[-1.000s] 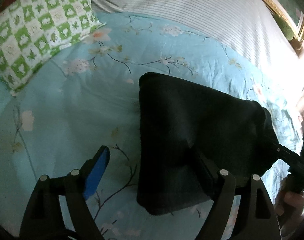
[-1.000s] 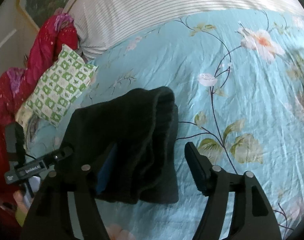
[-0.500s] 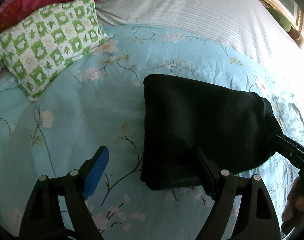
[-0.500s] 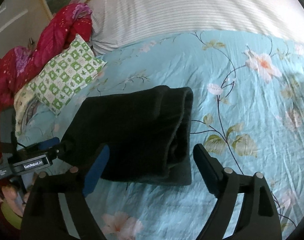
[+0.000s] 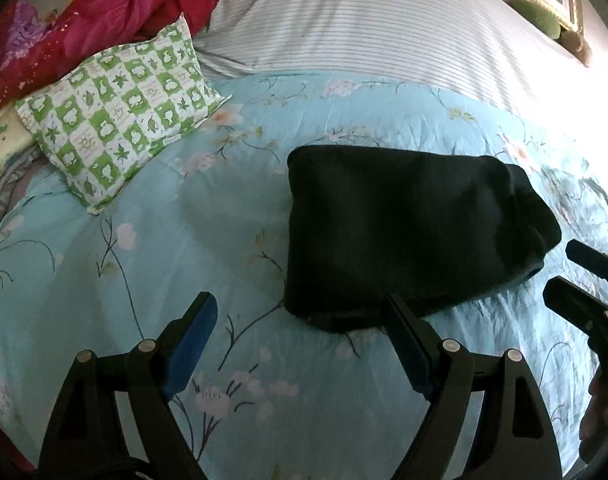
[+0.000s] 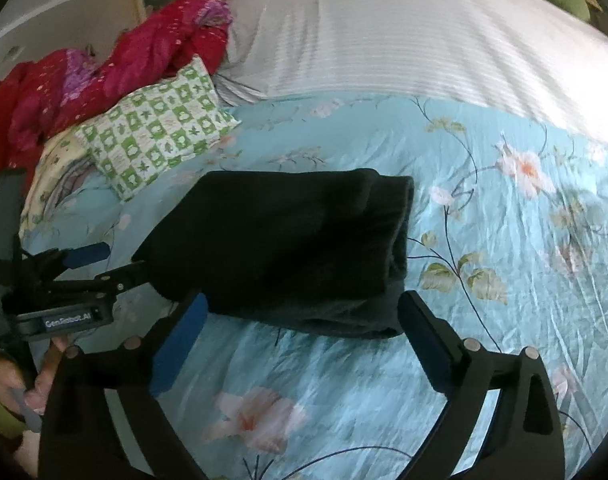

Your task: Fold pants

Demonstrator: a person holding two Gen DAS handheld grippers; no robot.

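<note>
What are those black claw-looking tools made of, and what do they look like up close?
Each is a handheld clamp, not a robot arm. The left gripper and right gripper have black angular frames with triangular cut-outs, silver rivets at the joints and blue pads inside the fingers. The left one, seen from the right wrist camera, carries white "GenRobot.AI" lettering on its body. Bare fingers hold it; no sleeve shows.

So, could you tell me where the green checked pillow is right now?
In both wrist views the green checked pillow lies upper left on the floral blue bedspread, left of the folded black pants, beside the red blanket.
</note>
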